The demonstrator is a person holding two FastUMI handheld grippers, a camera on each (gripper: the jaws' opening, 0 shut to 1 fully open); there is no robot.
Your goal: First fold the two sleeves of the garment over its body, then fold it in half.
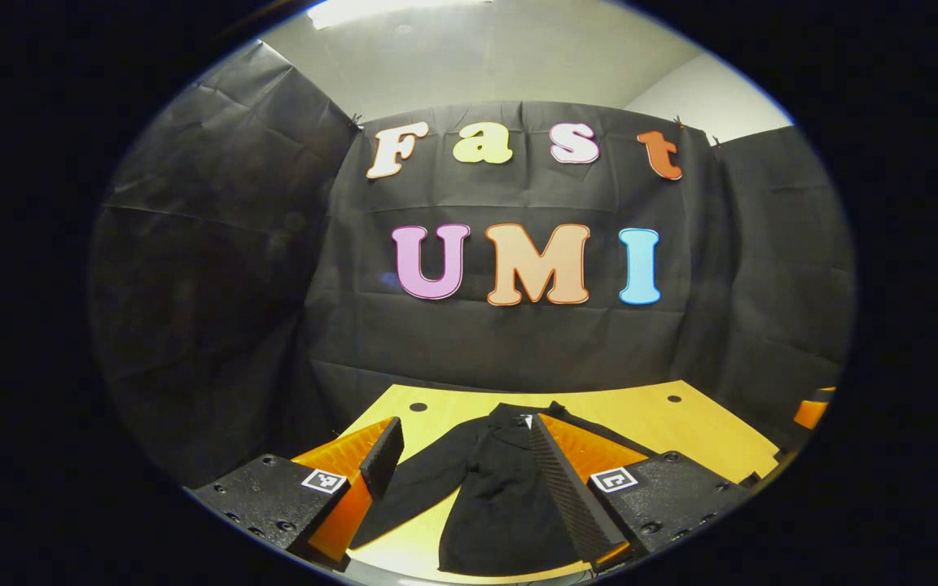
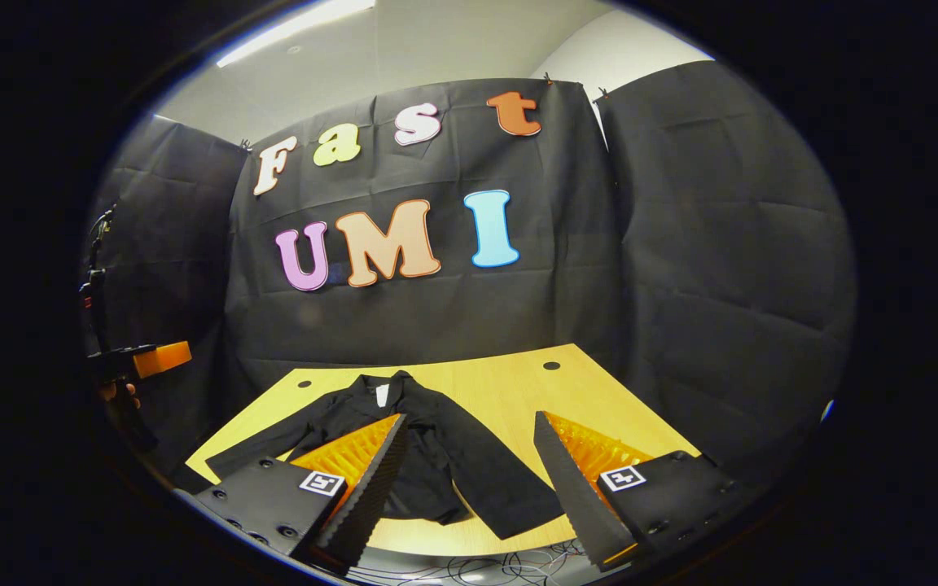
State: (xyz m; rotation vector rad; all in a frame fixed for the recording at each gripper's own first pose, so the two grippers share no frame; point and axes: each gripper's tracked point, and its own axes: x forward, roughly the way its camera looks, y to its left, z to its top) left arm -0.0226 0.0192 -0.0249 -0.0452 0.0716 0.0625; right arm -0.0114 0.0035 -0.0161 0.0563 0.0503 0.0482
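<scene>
Black garment (image 2: 428, 456) spread flat on the wooden table (image 2: 518, 391), collar at the far end with a small white tag showing, hem toward the near edge. Both sleeves splayed out to the sides: left sleeve (image 1: 416, 484) angling toward the near left, right sleeve (image 2: 501, 488) running toward the near right. Nothing folded yet, so looks like square one.

Left gripper (image 1: 469, 480) hanging above the near part of the garment, wide open, nothing in it. Right gripper (image 2: 469, 476) same deal: spread wide, empty, hovering over the right sleeve and the near table edge. Off at the far left of the right gripper view, the other gripper's body with a hand (image 2: 119, 392) on it.

Stuff that could go sideways from here, just guessing:
- Black cloth on black cloth, so easy to pinch sleeve plus body layer together and drag the whole thing instead of flipping one sleeve.
- Grabbing too close to the shoulder would probably leave the cuff flopping and folding crooked.
- Right cuff sits near the table edge; a sloppy pull could slide the hem off.
- Some cables (image 2: 469, 570) below the near edge, possible snag if a gripper dips low.
</scene>
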